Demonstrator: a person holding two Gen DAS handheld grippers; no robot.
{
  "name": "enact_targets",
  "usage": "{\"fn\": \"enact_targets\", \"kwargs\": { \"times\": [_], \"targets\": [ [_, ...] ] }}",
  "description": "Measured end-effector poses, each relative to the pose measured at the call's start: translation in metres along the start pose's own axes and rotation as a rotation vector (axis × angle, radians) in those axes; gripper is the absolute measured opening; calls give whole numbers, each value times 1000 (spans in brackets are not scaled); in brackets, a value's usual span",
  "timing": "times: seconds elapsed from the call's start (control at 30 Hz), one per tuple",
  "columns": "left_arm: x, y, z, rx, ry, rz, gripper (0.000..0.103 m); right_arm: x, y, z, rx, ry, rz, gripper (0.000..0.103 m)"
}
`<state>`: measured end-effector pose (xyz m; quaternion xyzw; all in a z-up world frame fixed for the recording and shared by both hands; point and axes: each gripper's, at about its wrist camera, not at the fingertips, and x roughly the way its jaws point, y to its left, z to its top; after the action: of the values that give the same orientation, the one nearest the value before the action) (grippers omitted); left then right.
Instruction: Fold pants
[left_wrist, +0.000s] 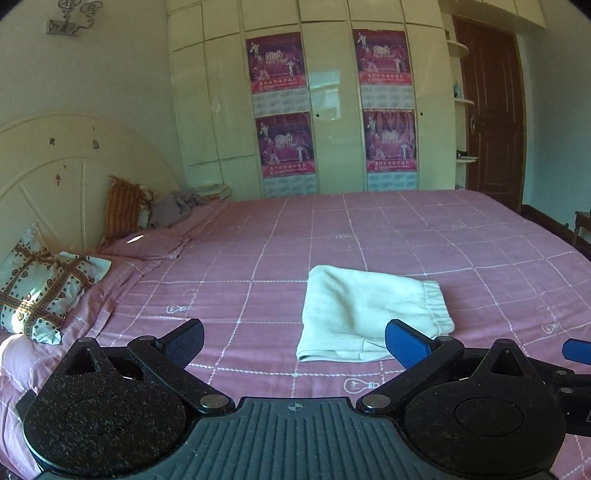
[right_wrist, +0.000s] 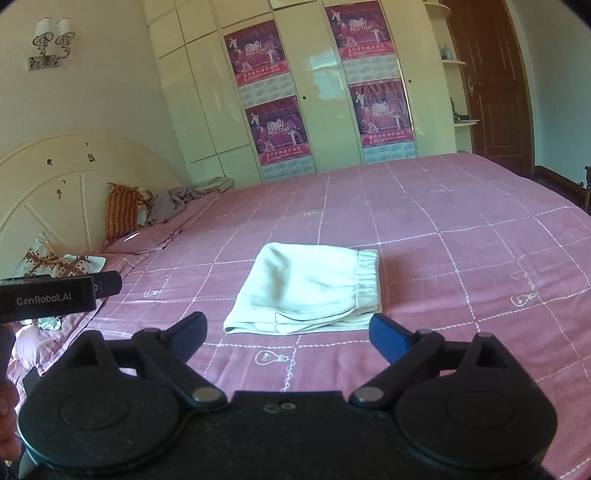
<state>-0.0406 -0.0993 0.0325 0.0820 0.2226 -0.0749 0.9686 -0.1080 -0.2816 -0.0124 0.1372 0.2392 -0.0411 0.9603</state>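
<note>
Left gripper (right_wrist: 107, 282) (right view only) beside pants (right_wrist: 306, 291)

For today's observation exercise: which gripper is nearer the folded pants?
Right, though only slightly. The right gripper sits straight in front of the pants, just short of their near edge. The left gripper sits off to their left, jaws open.

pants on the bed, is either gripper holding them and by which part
Nothing is held. The left gripper and right gripper are both open and short of the folded pants, which lie free on the bed.
</note>
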Motion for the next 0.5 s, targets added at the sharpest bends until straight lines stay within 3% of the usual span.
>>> {"fn": "enact_targets", "kwargs": {
  "times": [0.17, 0.33, 0.5],
  "targets": [
    [-14, -2, -8, -11, 35, -28, 103, -19, 8, -3, -9, -28, -4, 99],
    [-21, -12, -20, 25, 51, -11, 103, -39, 14, -3, -14, -69, -36, 103],
    [-27, -13, -25, 17, 86, -50, 103, -49, 15, -5, 12, -45, -89, 103]
  ]
}}
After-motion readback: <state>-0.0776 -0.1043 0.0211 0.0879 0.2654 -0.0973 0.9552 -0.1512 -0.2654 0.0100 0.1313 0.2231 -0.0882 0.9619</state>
